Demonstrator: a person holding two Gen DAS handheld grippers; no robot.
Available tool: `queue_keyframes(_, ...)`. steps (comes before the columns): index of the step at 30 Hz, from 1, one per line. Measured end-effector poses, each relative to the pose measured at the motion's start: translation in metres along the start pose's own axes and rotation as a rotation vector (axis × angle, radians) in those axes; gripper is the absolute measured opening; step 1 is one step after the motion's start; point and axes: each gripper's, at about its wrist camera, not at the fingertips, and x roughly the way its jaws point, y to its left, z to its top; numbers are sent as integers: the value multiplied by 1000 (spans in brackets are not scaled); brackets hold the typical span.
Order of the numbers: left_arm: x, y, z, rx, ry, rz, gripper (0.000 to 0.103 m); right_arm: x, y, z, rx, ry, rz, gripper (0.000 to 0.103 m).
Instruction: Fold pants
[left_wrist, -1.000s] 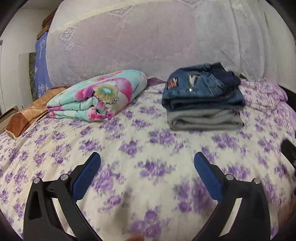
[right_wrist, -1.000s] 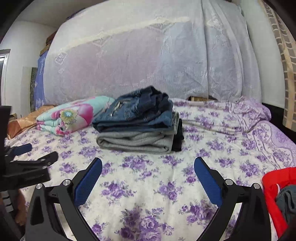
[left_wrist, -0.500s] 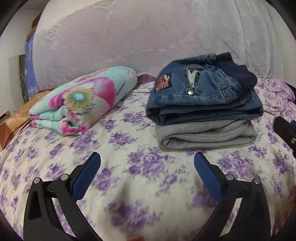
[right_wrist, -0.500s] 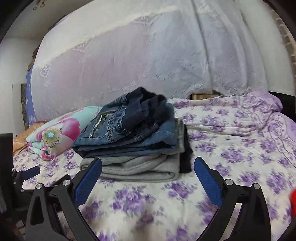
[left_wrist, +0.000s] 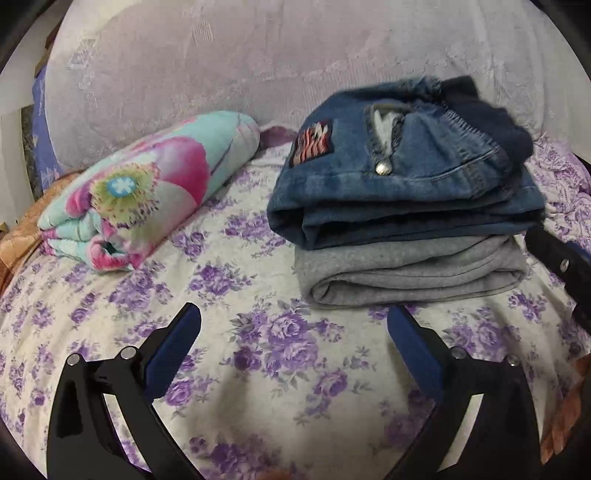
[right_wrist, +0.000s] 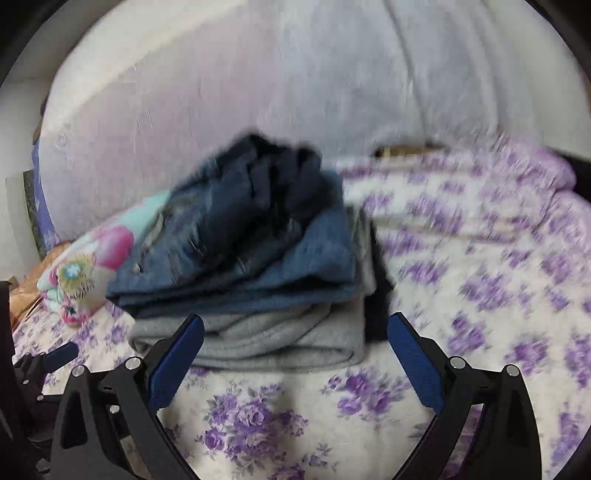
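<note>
Folded blue jeans (left_wrist: 402, 192) lie stacked on folded grey pants (left_wrist: 410, 273) on the floral bedspread (left_wrist: 258, 325). In the right wrist view the same jeans (right_wrist: 251, 243) and grey pants (right_wrist: 273, 339) sit just beyond the fingers, blurred, with a dark garment edge behind them. My left gripper (left_wrist: 293, 332) stands open over the bedspread, short of the stack's front left corner, holding nothing. My right gripper (right_wrist: 295, 339) is open too, its left fingertip in front of the grey pants. The right gripper's black body (left_wrist: 561, 266) shows at the stack's right side.
A rolled floral blanket (left_wrist: 147, 192) lies left of the stack. Behind stands a headboard draped in pale lace cloth (left_wrist: 258, 66). An orange-brown cushion (left_wrist: 18, 236) sits at far left. The bedspread stretches to the right in the right wrist view (right_wrist: 498, 266).
Both grippers have moved forward toward the stack, which now looms larger in both views. The red basket has dropped out of the right wrist view. Both grippers remain open.
</note>
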Motion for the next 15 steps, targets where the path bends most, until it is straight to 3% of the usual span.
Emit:
queue_keyframes(3, -25, 0, -8, 10, -64, 5, 98, -31, 10, -5, -46, -128, -89, 100)
queue_keyframes(6, -44, -1, -15, 10, -109, 3, 98, -52, 12, -11, -61, -169, -89, 100)
queue_keyframes(10, -44, 1, -16, -11, -94, -17, 98, -50, 0, -14, -1, -82, 60, 100)
queue_keyframes(15, -35, 0, -14, -8, -84, -47, 98, -34, 3, -13, 14, 16, 85, 100)
